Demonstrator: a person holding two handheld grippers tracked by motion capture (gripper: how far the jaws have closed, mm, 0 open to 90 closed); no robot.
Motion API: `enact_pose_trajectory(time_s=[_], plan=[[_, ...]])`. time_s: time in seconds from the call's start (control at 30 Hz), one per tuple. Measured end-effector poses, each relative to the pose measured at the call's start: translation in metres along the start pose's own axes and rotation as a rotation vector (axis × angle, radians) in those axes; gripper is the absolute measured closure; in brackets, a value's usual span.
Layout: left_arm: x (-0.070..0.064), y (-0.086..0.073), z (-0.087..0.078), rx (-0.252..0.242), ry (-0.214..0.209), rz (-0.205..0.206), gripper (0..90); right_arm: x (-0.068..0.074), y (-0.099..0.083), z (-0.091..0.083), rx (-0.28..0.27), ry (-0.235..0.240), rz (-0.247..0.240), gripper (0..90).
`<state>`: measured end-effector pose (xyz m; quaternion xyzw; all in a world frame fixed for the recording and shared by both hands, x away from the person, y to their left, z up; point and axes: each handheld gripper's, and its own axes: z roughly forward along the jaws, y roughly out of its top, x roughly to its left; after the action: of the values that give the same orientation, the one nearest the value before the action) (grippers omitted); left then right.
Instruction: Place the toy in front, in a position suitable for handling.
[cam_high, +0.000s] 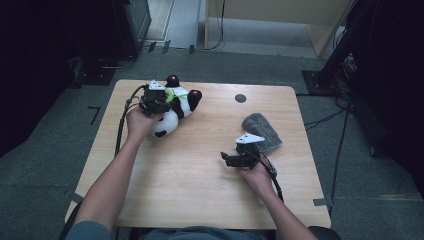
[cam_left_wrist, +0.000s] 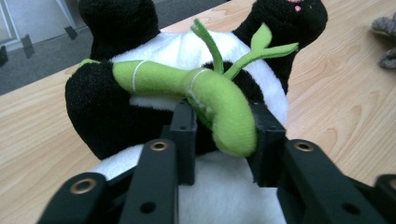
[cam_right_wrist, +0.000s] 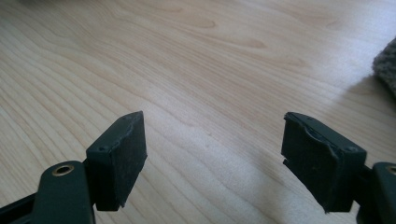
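plush panda (cam_high: 175, 107) lies at the table's (cam_high: 200, 200) far left, its green felt bamboo stalk (cam_left_wrist: 205, 93) pinched between the left gripper's (cam_left_wrist: 224, 135) narrowed jaws. it looks light, soft and floppy, so the stalk may stretch or slip; the stuffed body or a limb seems the surer hold. right gripper (cam_right_wrist: 212, 154) hangs wide and empty over bare wood, near the grey cloth (cam_high: 262, 131).

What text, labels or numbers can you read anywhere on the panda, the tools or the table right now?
None: no readable text anywhere.
Panda plush: plain fur and green felt bamboo, no tag visible.
Left tool, right tool: unmarked black jaws.
Grey cloth, table: no print.
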<state>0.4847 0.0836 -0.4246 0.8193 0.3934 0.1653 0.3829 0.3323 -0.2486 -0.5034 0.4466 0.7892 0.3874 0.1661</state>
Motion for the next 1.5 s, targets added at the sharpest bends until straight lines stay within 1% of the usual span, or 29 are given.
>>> enact_pose_trajectory(time_s=[0.07, 0.13, 0.17, 0.2, 0.3, 0.33, 0.4, 0.43, 0.47, 0.6, 0.73, 0.87, 0.9, 0.97, 1.1, 1.13, 1.2, 1.23, 1.27, 1.33, 1.5], plan=[[-0.001, 0.001, -0.004, 0.008, 0.003, 0.009, 78.5, -0.002, 0.002, -0.002, 0.001, 0.002, 0.002, 21.6], [0.000, 0.001, -0.007, 0.015, 0.003, 0.020, 80.0, -0.003, 0.004, -0.004, -0.003, 0.003, 0.007, 21.8], [0.000, 0.001, -0.007, 0.015, 0.003, 0.020, 80.6, -0.004, 0.004, -0.004, -0.005, 0.005, 0.011, 21.8], [0.000, 0.002, -0.010, 0.024, -0.003, 0.032, 81.1, -0.004, 0.004, -0.005, -0.004, 0.006, 0.012, 21.8], [0.000, 0.002, -0.014, 0.027, -0.008, 0.029, 81.5, -0.004, 0.005, -0.005, -0.006, 0.005, 0.008, 21.9], [-0.002, 0.003, -0.017, 0.027, -0.014, 0.035, 81.5, -0.004, 0.006, -0.006, -0.006, 0.005, 0.002, 21.9], [-0.003, 0.003, -0.018, 0.028, -0.016, 0.039, 81.6, -0.005, 0.007, -0.007, -0.005, 0.006, 0.003, 22.2], [-0.004, 0.003, -0.020, 0.031, -0.016, 0.045, 81.7, -0.005, 0.009, -0.009, -0.015, 0.009, 0.006, 22.6], [-0.005, 0.004, -0.021, 0.031, -0.022, 0.044, 81.7, -0.005, 0.009, -0.009, -0.015, 0.009, 0.006, 22.6], [-0.012, 0.007, -0.028, 0.019, -0.050, 0.047, 81.9, -0.008, 0.014, -0.014, -0.029, 0.006, 0.007, 22.6], [-0.020, 0.009, -0.033, 0.016, -0.063, 0.073, 82.7, -0.012, 0.016, -0.018, -0.037, 0.003, 0.015, 23.2], [-0.026, 0.008, -0.036, 0.012, -0.093, 0.080, 83.4, -0.014, 0.017, -0.020, -0.042, 0.003, 0.016, 23.9], [-0.028, 0.008, -0.036, 0.011, -0.097, 0.077, 83.5, -0.014, 0.017, -0.020, -0.042, 0.003, 0.014, 24.0], [-0.031, 0.007, -0.038, 0.019, -0.099, 0.090, 83.6, -0.014, 0.018, -0.021, -0.043, 0.001, 0.006, 24.0], [-0.035, 0.006, -0.042, 0.015, -0.111, 0.095, 83.6, -0.015, 0.020, -0.023, -0.051, 0.002, 0.011, 24.1], [-0.038, 0.005, -0.046, 0.013, -0.123, 0.102, 83.7, -0.017, 0.021, -0.025, -0.057, 0.000, 0.014, 24.2], [-0.040, 0.004, -0.048, 0.011, -0.124, 0.105, 83.7, -0.019, 0.021, -0.027, -0.064, 0.001, 0.021, 24.6], [-0.043, 0.003, -0.053, 0.012, -0.134, 0.108, 83.7, -0.020, 0.022, -0.028, -0.069, 0.001, 0.026, 24.7], [-0.043, 0.003, -0.053, 0.012, -0.134, 0.108, 83.7, -0.021, 0.022, -0.029, -0.071, 0.000, 0.026, 24.7], [-0.047, 0.001, -0.059, 0.001, -0.154, 0.102, 83.6, -0.023, 0.023, -0.030, -0.073, 0.000, 0.029, 24.8], [-0.057, -0.002, -0.070, -0.005, -0.177, 0.121, 83.6, -0.028, 0.025, -0.035, -0.088, -0.008, 0.031, 24.9]])
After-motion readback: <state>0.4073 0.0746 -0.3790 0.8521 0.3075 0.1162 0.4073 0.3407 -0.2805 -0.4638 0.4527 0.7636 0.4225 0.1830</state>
